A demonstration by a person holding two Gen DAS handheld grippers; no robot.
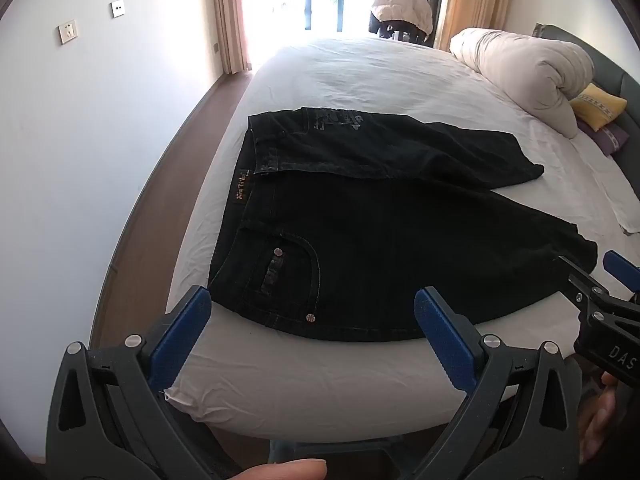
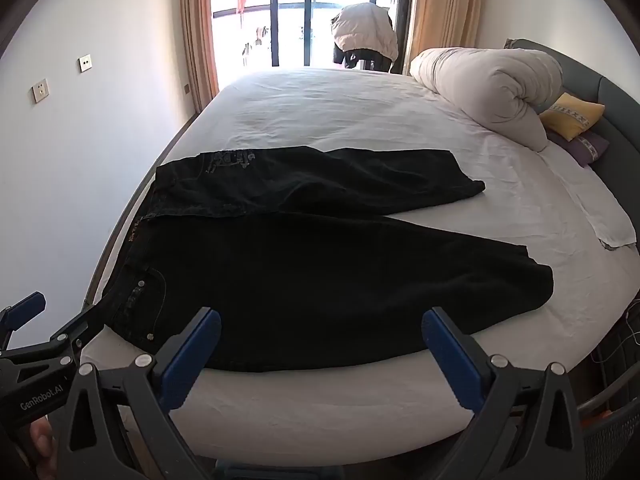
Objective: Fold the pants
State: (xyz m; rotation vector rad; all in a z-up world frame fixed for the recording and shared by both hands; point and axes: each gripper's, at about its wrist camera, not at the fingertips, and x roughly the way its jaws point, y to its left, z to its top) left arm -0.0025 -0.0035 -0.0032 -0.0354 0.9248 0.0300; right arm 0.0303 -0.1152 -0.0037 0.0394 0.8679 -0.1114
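Note:
Black jeans [image 1: 380, 240] lie spread on the white bed [image 1: 360, 76], waistband to the left, both legs stretching right; they also show in the right wrist view [image 2: 320, 280]. The far leg lies at an angle to the near one. My left gripper [image 1: 312, 320] is open and empty, over the near edge of the jeans by the back pocket [image 1: 280, 276]. My right gripper [image 2: 320, 340] is open and empty, over the near edge of the near leg. Each gripper shows at the side of the other's view: the right one [image 1: 600, 292], the left one [image 2: 48, 332].
A rolled cream duvet [image 1: 528, 72] and a yellow pillow [image 1: 600, 106] lie at the bed's far right by the headboard. A wall stands left of the bed beyond a strip of floor [image 1: 160, 208]. A chair with a padded jacket [image 1: 404, 4] stands by the window.

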